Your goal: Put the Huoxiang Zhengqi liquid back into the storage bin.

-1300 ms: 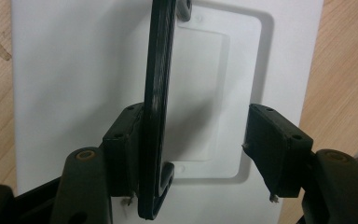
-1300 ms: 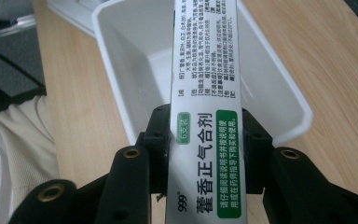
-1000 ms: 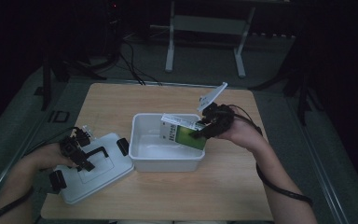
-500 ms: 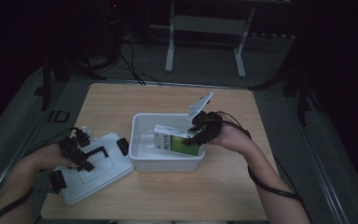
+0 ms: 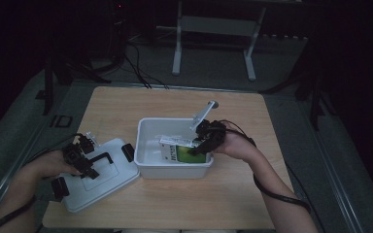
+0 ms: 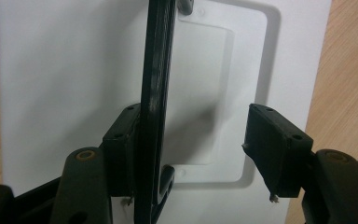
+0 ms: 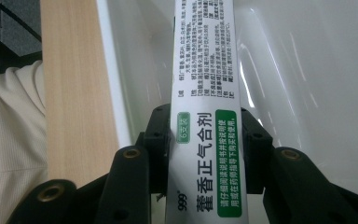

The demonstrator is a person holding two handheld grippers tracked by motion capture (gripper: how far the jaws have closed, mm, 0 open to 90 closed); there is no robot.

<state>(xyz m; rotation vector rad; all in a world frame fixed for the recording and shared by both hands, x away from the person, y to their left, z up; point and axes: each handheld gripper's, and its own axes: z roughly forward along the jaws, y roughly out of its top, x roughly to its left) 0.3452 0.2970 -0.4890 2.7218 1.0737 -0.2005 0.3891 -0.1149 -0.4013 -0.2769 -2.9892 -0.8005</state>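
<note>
Near edge of the wooden table (image 5: 184, 208): both forearms come in from below. Left gripper (image 5: 80, 158) sits over the white lid (image 5: 102, 182), which lies flat at the near left, just beside the white bin (image 5: 172, 170). In the left gripper view the jaws stand spread; one pad (image 6: 121, 144) touches the lid's black handle (image 6: 156, 93), which stands up on edge, the other pad is well clear of it, so no pinch. Black latches (image 5: 127, 152) show at the lid's ends. Mid-table: the bin is open. Right gripper (image 5: 205, 141) reaches over the bin's right rim and clamps a white and green medicine box (image 5: 182, 151); in the right gripper view both pads press its narrow sides, printed face up, its far end pointing along the bin's inner wall (image 7: 289, 56). The box hangs tilted inside the bin; whether it touches the floor of the bin I cannot tell. A grey plate rises from the right gripper. Past the table: dark floor, cables (image 5: 138, 73), and a grey metal stand (image 5: 213, 29).
</note>
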